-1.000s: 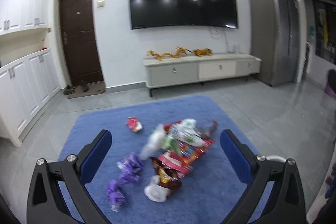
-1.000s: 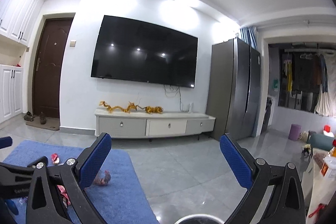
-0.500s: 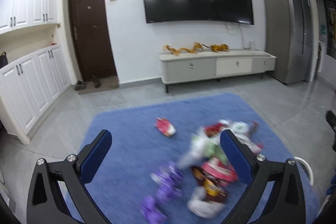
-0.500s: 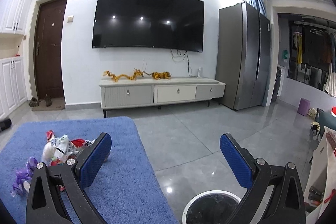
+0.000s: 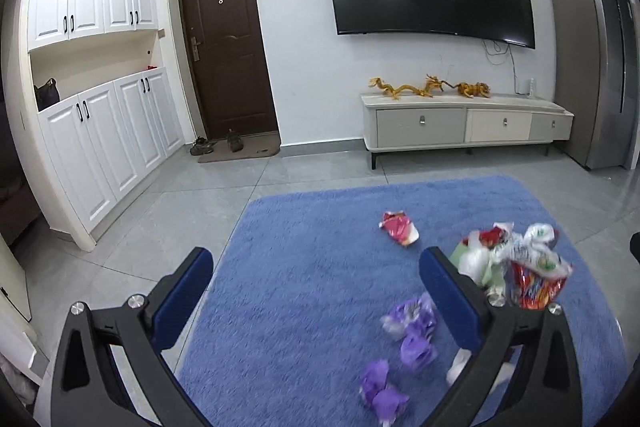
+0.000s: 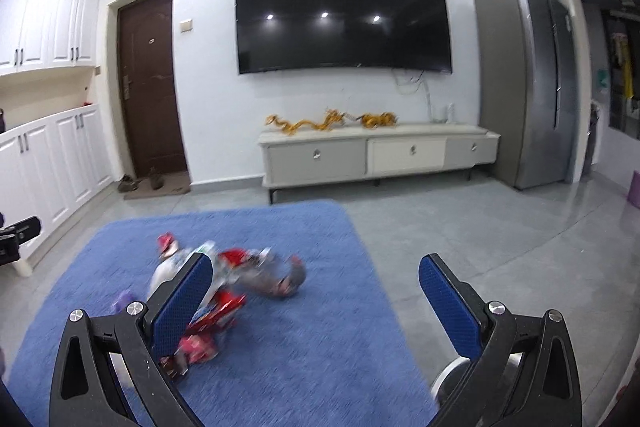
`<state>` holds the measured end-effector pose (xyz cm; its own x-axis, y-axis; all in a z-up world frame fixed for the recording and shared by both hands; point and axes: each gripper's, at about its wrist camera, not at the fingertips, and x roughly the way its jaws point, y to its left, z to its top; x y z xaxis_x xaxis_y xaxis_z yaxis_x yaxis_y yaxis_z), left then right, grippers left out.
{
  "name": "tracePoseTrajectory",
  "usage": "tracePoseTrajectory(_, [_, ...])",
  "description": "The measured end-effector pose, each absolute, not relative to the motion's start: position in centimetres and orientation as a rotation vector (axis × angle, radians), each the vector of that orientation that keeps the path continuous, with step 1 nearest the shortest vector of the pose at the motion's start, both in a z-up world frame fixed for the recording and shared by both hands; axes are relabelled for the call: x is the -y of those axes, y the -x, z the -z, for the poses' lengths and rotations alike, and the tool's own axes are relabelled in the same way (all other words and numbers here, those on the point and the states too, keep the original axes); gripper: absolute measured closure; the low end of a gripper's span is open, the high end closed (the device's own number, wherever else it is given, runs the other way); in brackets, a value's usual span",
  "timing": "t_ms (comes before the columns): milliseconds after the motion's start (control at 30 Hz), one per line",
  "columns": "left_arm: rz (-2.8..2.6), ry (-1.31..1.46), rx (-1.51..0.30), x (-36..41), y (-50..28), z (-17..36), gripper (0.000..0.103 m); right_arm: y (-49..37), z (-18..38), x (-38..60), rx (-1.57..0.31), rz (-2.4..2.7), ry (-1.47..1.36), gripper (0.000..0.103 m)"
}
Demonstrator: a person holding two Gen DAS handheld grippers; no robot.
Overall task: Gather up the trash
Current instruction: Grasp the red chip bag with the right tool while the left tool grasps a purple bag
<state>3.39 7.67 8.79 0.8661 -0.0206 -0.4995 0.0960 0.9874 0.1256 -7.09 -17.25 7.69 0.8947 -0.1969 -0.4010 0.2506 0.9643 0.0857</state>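
Observation:
A pile of crumpled wrappers (image 5: 516, 267) lies on the blue rug (image 5: 320, 267): red, white and green ones, purple ones (image 5: 412, 335) nearer me, and a lone red-white wrapper (image 5: 400, 228) farther off. My left gripper (image 5: 316, 291) is open and empty above the rug, left of the pile. In the right wrist view the same pile (image 6: 236, 275) lies behind the left finger (image 6: 184, 295). My right gripper (image 6: 316, 291) is open and empty above the rug's (image 6: 320, 347) right part.
A round white bin rim (image 6: 452, 379) shows at the lower right by the rug's edge. A TV cabinet (image 5: 464, 123) stands at the far wall, white cupboards (image 5: 108, 131) at the left, a grey fridge (image 6: 528, 83) at the right. Grey tile floor surrounds the rug.
Both cameras have swung. The left view turned left, so the pile slid to the right. The right view turned left and down, bringing the pile between its fingers' left side.

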Motion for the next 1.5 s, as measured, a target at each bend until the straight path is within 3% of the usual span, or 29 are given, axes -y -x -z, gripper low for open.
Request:
tracePoseTrajectory(267, [0.201, -0.106, -0.632, -7.8, -2.3, -5.5, 0.0, 10.3, -9.6, 15.6, -0.443, 0.274, -0.058, 0.0])
tracePoseTrajectory(667, [0.296, -0.163, -0.776, -8.2, -2.1, 0.7, 0.0, 7.5, -6.5, 12.7, -0.607, 0.147, -0.11, 0.0])
tracePoseTrajectory(833, [0.335, -0.159, -0.846, -8.0, -2.7, 2.4, 0.019, 5.5, -4.9, 14.4, -0.672, 0.143, -0.198, 0.001])
tracePoseTrajectory(967, [0.367, -0.109, -0.88, -8.3, -3.2, 3.0, 0.023, 3.9, -3.5, 15.2, -0.717, 0.109, -0.252, 0.006])
tracePoseTrajectory(1300, [0.422, -0.104, -0.951, -7.5, -2.8, 4.3, 0.062, -0.9, -1.5, 15.3, -0.772, 0.034, -0.268, 0.009])
tracePoseTrajectory(1500, [0.443, -0.058, -0.951, -8.0, -2.3, 4.1, 0.072, -1.8, 0.3, 15.8, -0.828, -0.059, -0.351, 0.045])
